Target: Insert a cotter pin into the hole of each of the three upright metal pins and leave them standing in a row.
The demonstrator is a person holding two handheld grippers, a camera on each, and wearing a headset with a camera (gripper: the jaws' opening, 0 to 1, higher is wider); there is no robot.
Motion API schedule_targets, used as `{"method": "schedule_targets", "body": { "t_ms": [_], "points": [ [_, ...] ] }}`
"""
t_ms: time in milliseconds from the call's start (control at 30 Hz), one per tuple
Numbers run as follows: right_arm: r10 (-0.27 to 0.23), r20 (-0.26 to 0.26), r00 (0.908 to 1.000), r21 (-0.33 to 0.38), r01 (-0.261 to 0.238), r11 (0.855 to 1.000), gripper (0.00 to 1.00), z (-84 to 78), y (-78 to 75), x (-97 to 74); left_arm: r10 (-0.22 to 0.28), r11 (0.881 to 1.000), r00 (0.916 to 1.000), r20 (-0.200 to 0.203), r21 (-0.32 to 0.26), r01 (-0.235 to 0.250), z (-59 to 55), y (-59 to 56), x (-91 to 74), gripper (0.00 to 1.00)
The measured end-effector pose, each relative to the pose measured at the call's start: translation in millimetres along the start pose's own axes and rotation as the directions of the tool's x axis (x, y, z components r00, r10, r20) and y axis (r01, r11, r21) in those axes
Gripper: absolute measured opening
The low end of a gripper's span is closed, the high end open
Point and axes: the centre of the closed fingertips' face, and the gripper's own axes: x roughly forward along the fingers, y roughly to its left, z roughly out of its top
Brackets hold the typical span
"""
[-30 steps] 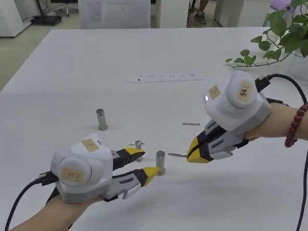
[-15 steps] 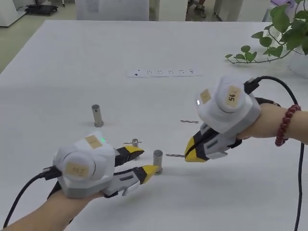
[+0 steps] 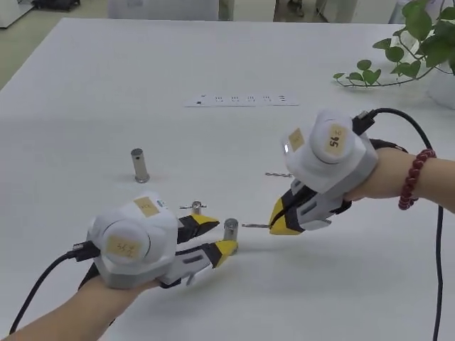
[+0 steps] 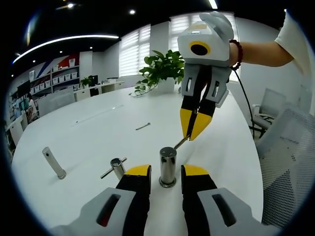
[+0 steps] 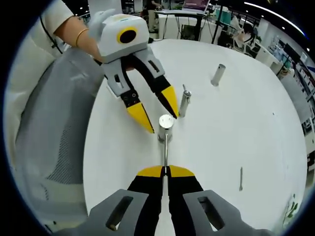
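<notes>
Two jaws, left gripper (image 3: pixel 222 234): spread, flanking the nearest metal pin (image 3: pixel 230 229) to steady it.
Right gripper (image 3: pixel 274 227): I've clamped a cotter pin (image 3: pixel 254 226), tip at that pin for threading.
Beyond my left jaws: threaded pin (image 3: pixel 197 208), then bare pin (image 3: pixel 140 165).

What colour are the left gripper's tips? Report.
Yellow fingertips, best in the left gripper view.

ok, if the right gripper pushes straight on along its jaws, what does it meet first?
The cotter pin in the right gripper leads; its tip would probably meet the upright metal pin between the left gripper's jaws, near its top.
</notes>
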Motion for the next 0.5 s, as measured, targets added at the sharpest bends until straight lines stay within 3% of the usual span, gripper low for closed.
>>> {"method": "schedule_targets", "body": {
  "t_ms": [500],
  "points": [
    [0.011,-0.013,0.9998,-0.026,-0.012,1.000,0.04,3.1,0.5,3.6,-0.014,1.000,0.9999,-0.004,-0.001,0.014,-1.3,-4.8,5.9,0.16]
  ]
}}
